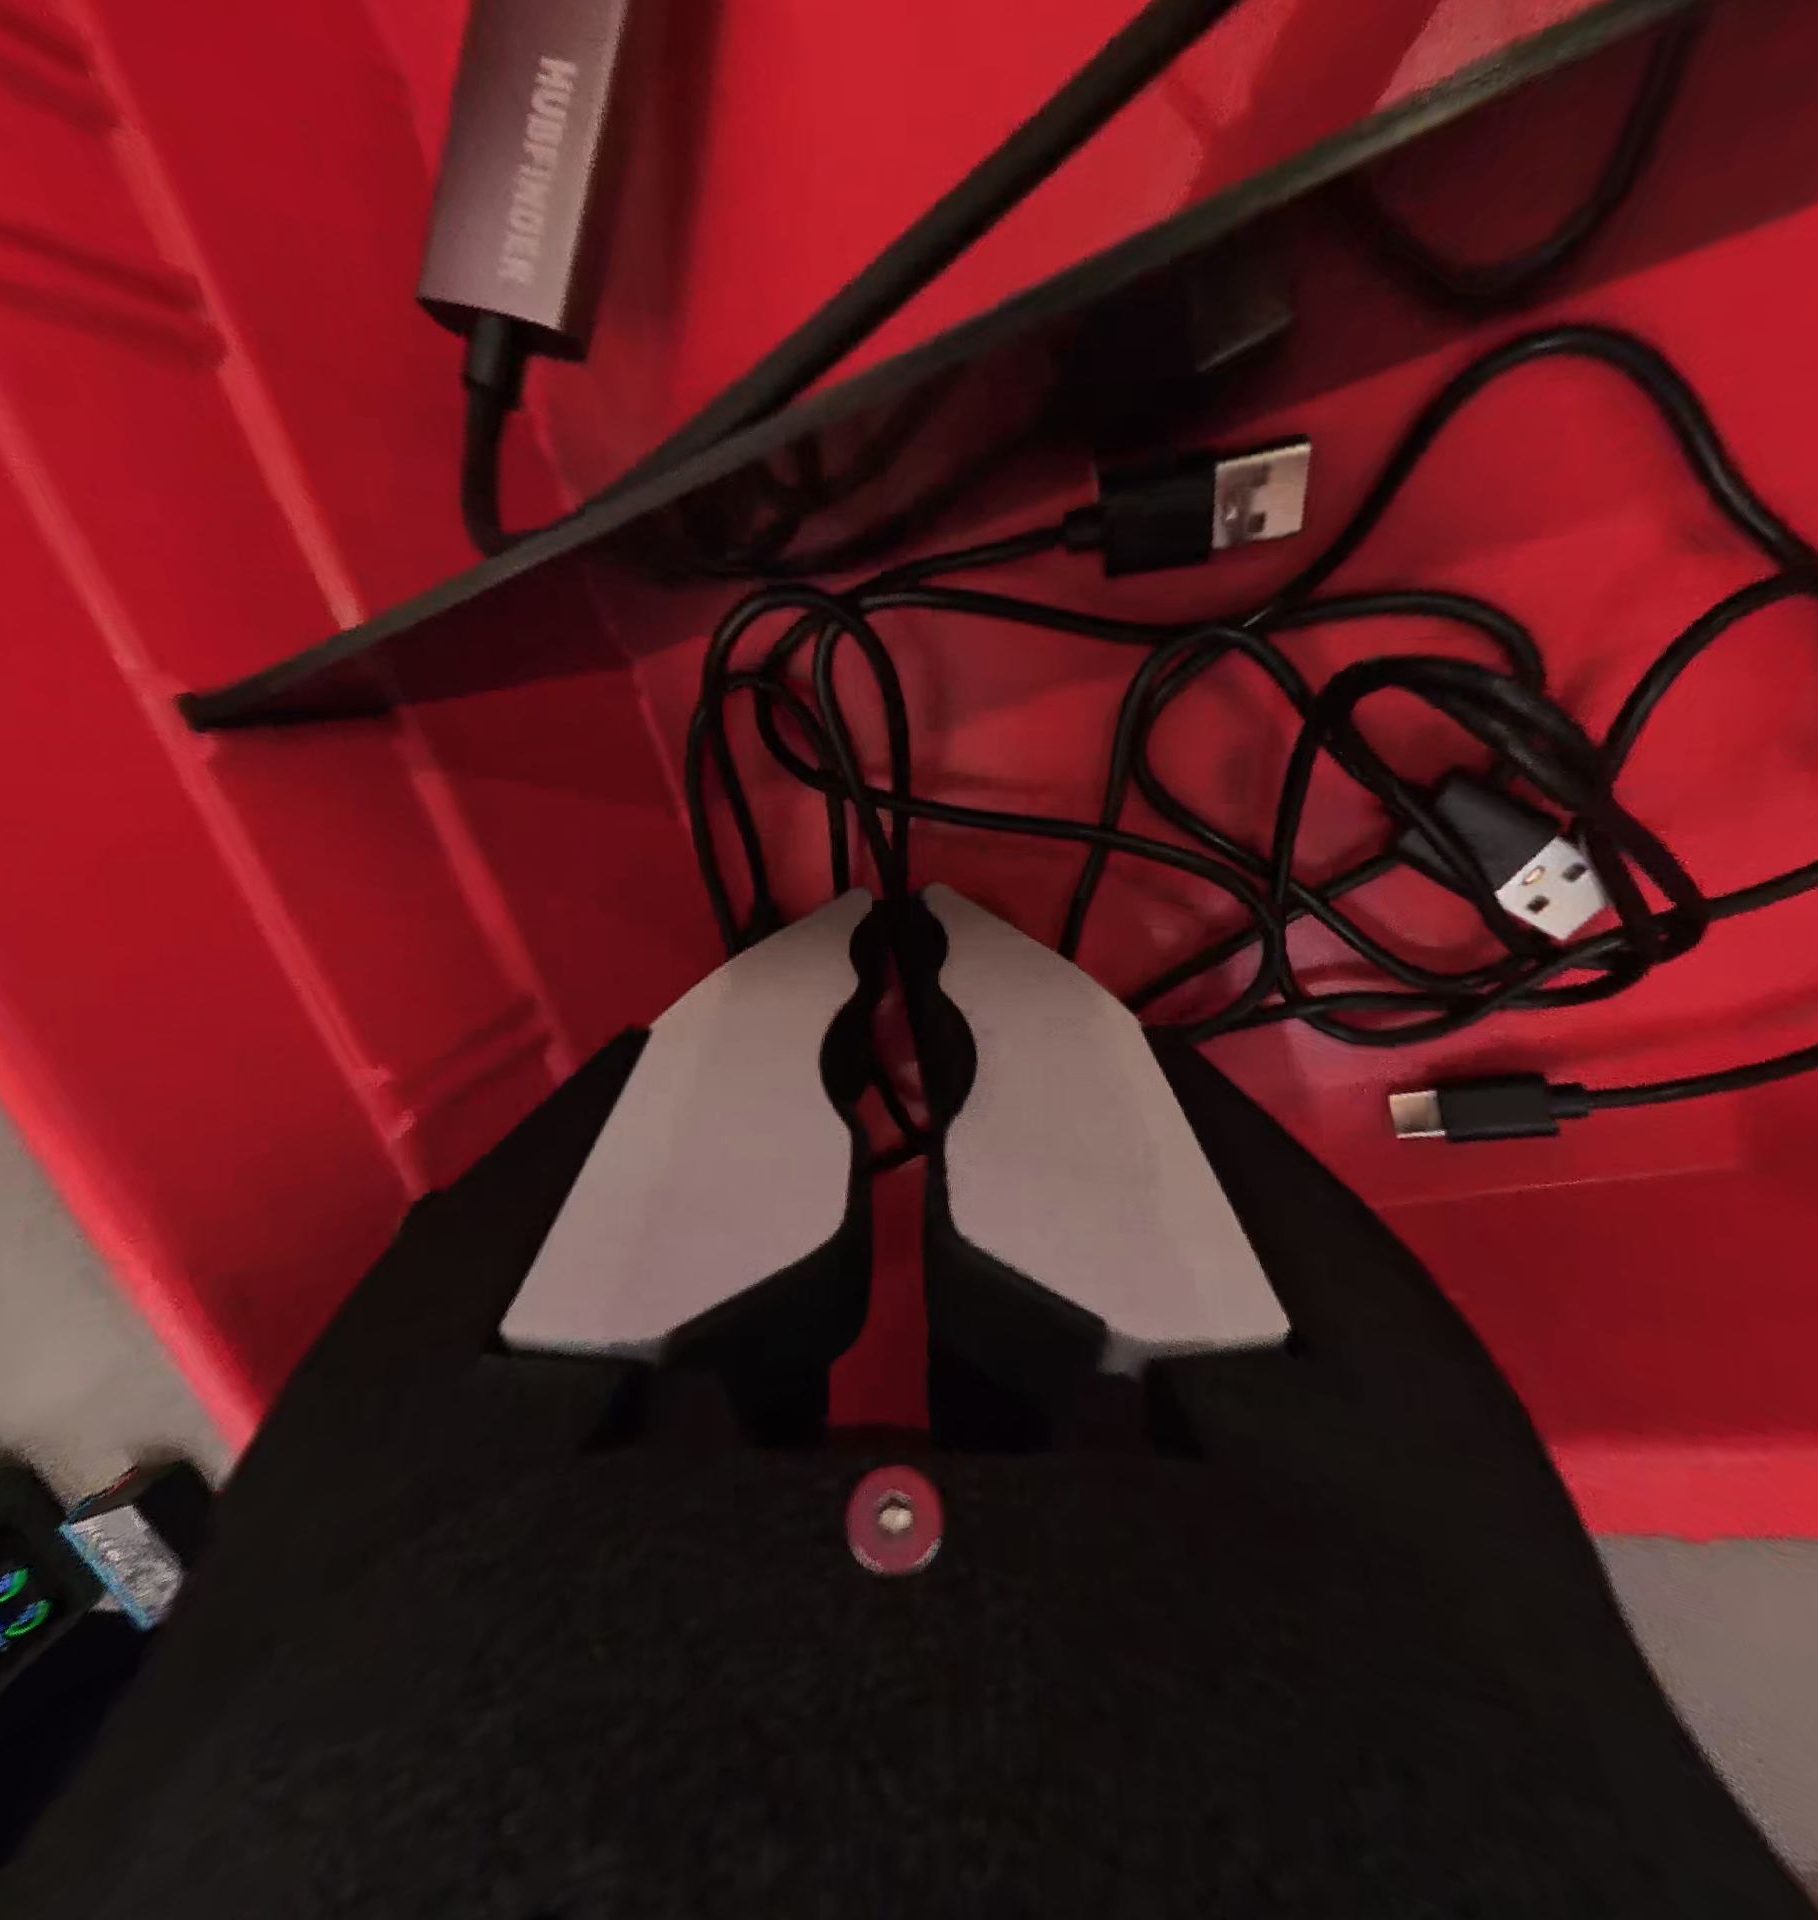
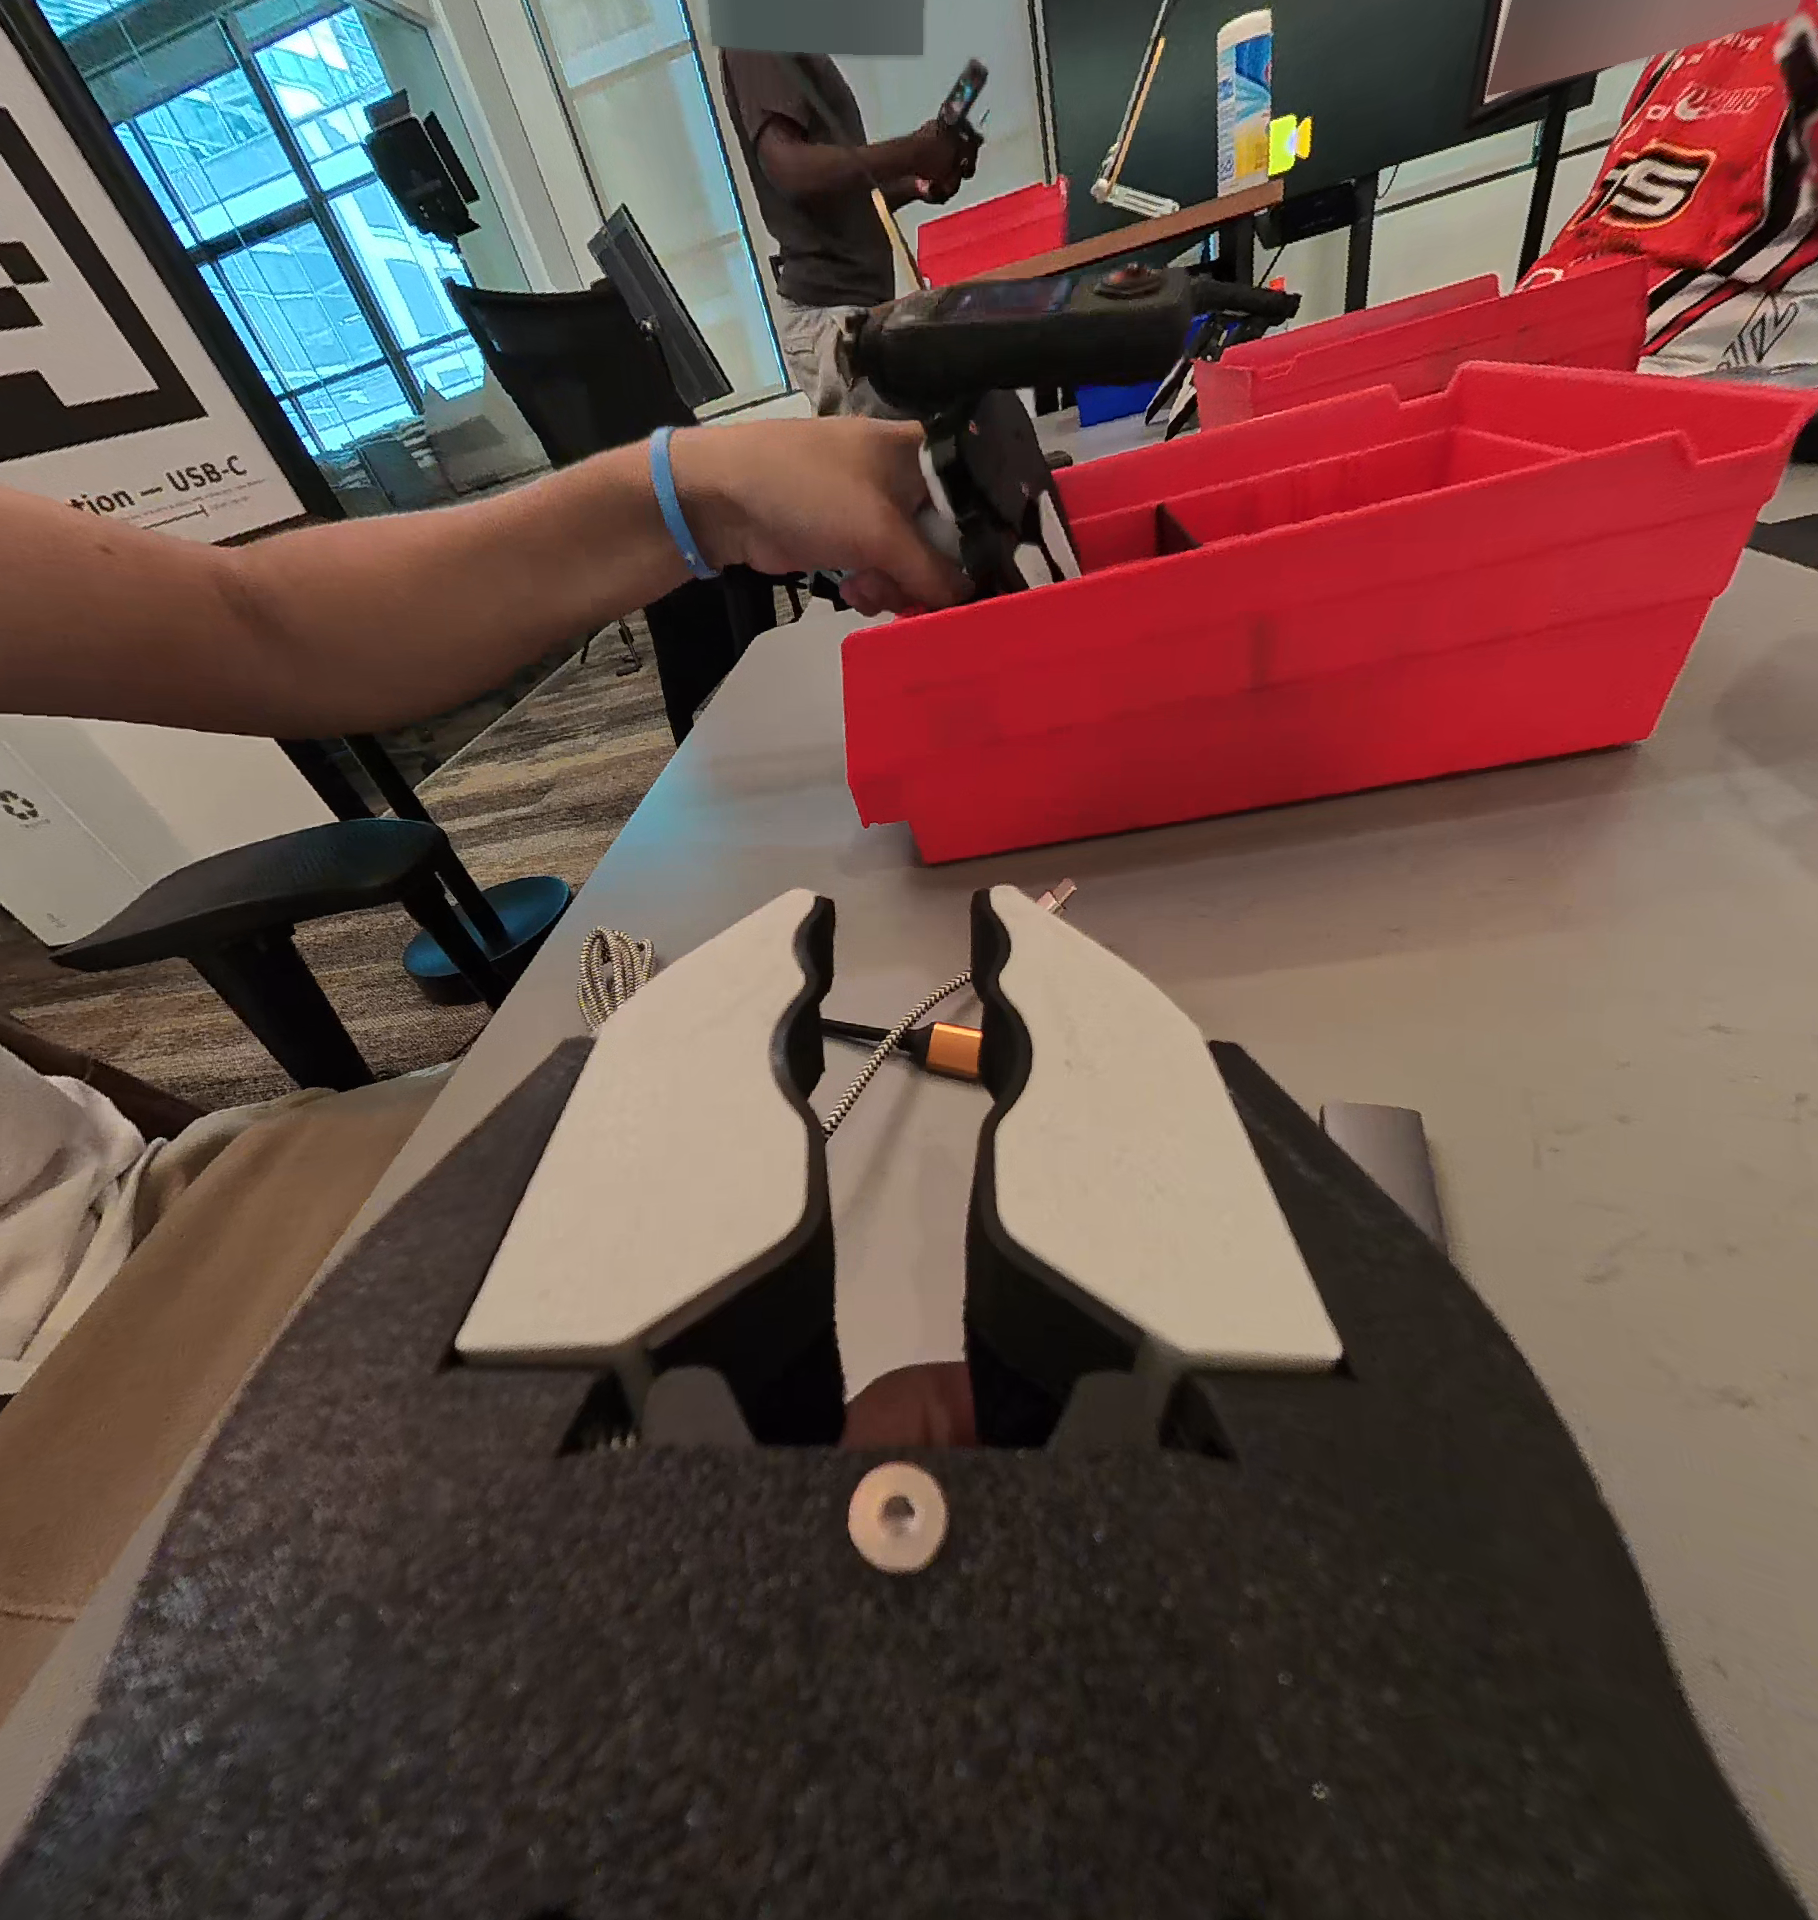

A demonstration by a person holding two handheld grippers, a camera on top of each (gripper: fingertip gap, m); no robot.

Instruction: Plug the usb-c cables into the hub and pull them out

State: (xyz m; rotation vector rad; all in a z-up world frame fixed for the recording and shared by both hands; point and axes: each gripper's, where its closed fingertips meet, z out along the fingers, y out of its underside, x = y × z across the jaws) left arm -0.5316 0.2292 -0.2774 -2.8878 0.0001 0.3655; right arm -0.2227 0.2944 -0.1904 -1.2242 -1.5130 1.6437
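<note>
In the left wrist view my left gripper (image 1: 889,909) is down inside a red bin (image 1: 1507,1299). It is shut on a loop of black cable (image 1: 863,727) from a tangle of black cables. A loose USB-C plug (image 1: 1471,1110) lies to the right. A grey hub (image 1: 515,177) lies beyond a black divider (image 1: 780,447). In the right wrist view my right gripper (image 2: 900,914) is open over the grey table (image 2: 1507,1039). A braided cable's orange plug (image 2: 952,1049) lies on the table between its fingers, not gripped. The left gripper (image 2: 1030,540) shows in the bin (image 2: 1300,675).
Two USB-A plugs (image 1: 1206,504) (image 1: 1528,873) lie among the black cables. A grey hub-like block (image 2: 1388,1164) sits by my right finger. A braided coil (image 2: 614,966) lies near the table's left edge. More red bins (image 2: 1424,343) stand behind, and a person (image 2: 822,208) beyond. The tips of one gripper are about 35 centimetres away from the tips of the other. It is some 11 centimetres from my left tips to the grey hub (image 1: 515,177).
</note>
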